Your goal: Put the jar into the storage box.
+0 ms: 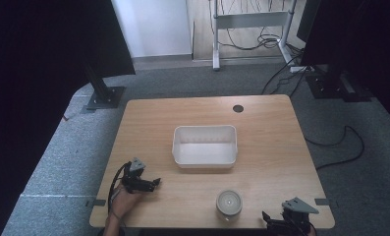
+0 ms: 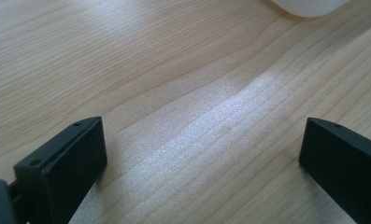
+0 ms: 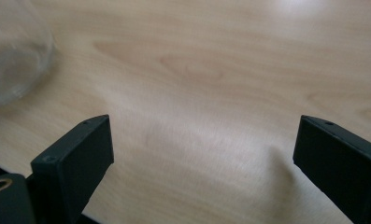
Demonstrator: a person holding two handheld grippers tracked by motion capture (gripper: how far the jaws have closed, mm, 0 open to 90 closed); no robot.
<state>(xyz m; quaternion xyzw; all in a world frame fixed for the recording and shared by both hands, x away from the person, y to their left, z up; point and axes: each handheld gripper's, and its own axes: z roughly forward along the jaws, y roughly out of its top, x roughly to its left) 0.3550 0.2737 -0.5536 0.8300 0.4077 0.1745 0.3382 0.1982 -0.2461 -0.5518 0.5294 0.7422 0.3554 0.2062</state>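
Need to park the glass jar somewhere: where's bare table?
Bare wood runs along the far edge behind the white bin, and down both sides of it. Tighter along the near edge, where the glass jar sits between the left gripper and right gripper.

Left gripper fingers spread wide, right gripper likewise
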